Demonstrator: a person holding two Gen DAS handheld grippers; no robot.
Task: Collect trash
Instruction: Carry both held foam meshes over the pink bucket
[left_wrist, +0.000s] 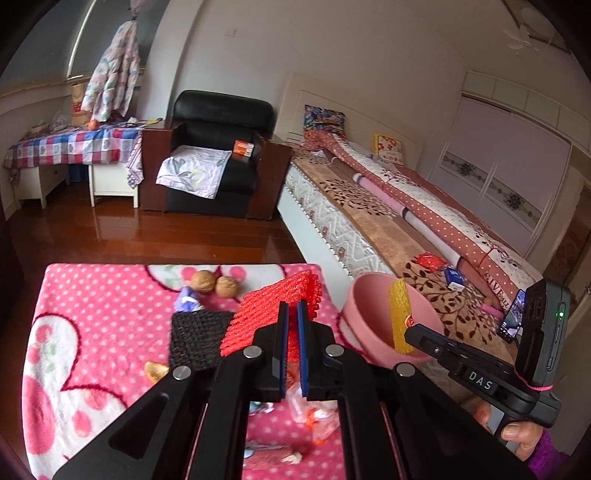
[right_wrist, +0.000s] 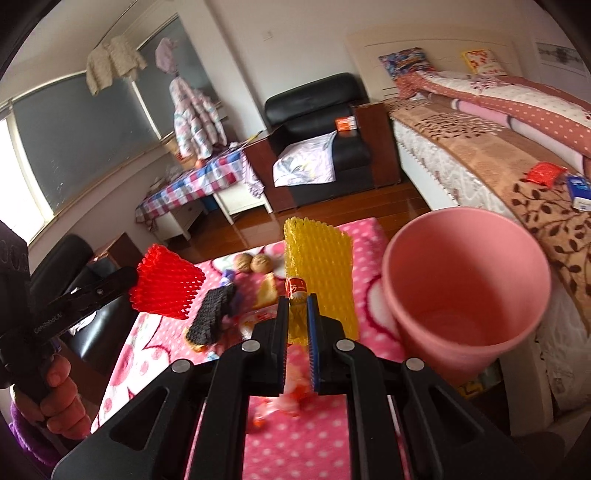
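Observation:
My left gripper is shut on a red foam fruit net, held above the pink dotted blanket. The right wrist view shows that red net at the left, in the left gripper. My right gripper is shut on a yellow foam net with a red sticker. In the left wrist view the yellow net hangs over the mouth of the pink bin, gripped by my right gripper. The pink bin stands right of the blanket, beside the bed.
On the blanket lie two walnuts, a black foam net, a purple wrapper, an orange peel and clear wrappers. On the bed to the right lie a red net and a blue box. A black armchair stands behind.

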